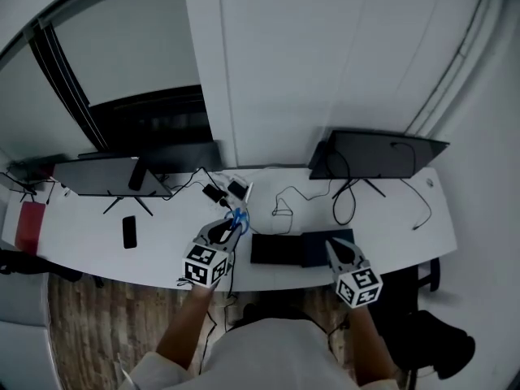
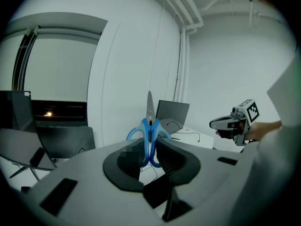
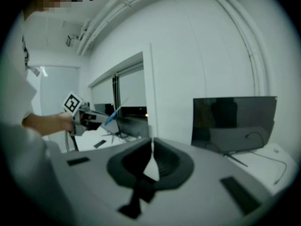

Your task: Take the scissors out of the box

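Observation:
Blue-handled scissors (image 2: 149,134) stand upright between the jaws of my left gripper (image 2: 150,144), which is shut on the handles, with the silver blades pointing up. In the head view the left gripper (image 1: 231,228) holds the scissors (image 1: 238,218) in the air over the white desk, left of the dark flat box (image 1: 301,249). My right gripper (image 1: 331,247) hovers by the box's right end. Its jaws (image 3: 151,144) meet with nothing between them. Each gripper shows in the other's view: the right gripper (image 2: 233,123) and the left gripper (image 3: 83,119) with the scissors (image 3: 110,117).
The curved white desk (image 1: 162,254) carries two dark monitors (image 1: 375,154) (image 1: 104,175), a black phone (image 1: 129,231), loose cables (image 1: 286,203) and plugs (image 1: 224,190). A red item (image 1: 29,226) lies at the far left. A white wall rises behind the desk. Wood floor lies below the desk's front edge.

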